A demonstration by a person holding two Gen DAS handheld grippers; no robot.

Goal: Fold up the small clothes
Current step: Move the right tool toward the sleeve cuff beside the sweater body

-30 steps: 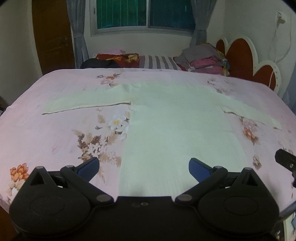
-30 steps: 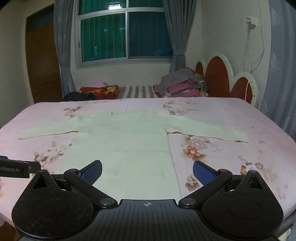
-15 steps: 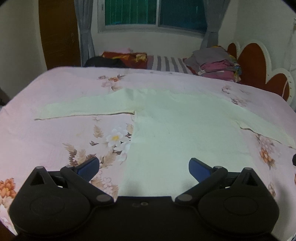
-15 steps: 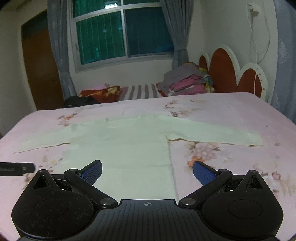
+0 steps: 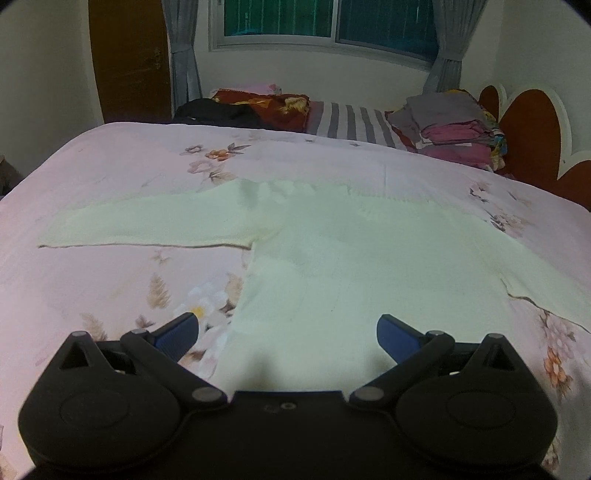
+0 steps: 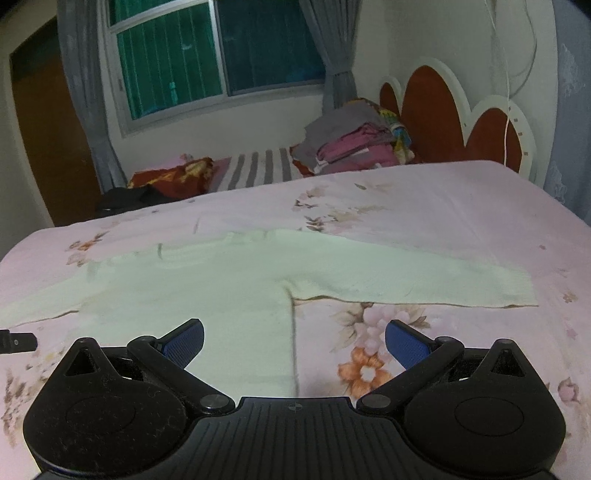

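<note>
In the upper left stands a brown wooden door (image 5: 129, 59), then grey curtains (image 5: 183, 55) framing a dark window (image 5: 325, 22). A pale green long-sleeved knit top (image 5: 351, 251) lies flat mid-frame on the pink floral bedsheet (image 5: 110, 170), sleeves outstretched. Folded clothes (image 5: 454, 129) are stacked upper right beside a red scalloped headboard (image 5: 528, 125). Along the bottom edge, the left gripper (image 5: 287, 326) and right gripper (image 6: 294, 334) are both spread wide, empty.

1 pale green long-sleeved knit top (image 5: 332, 254), 2 sleeves out flat. 1 pink floral bedsheet (image 5: 122, 280). 1 stack of folded clothes (image 5: 450, 129). 2 black grippers w/ blue pads: left gripper (image 5: 287, 330), right gripper (image 6: 294, 338).
</note>
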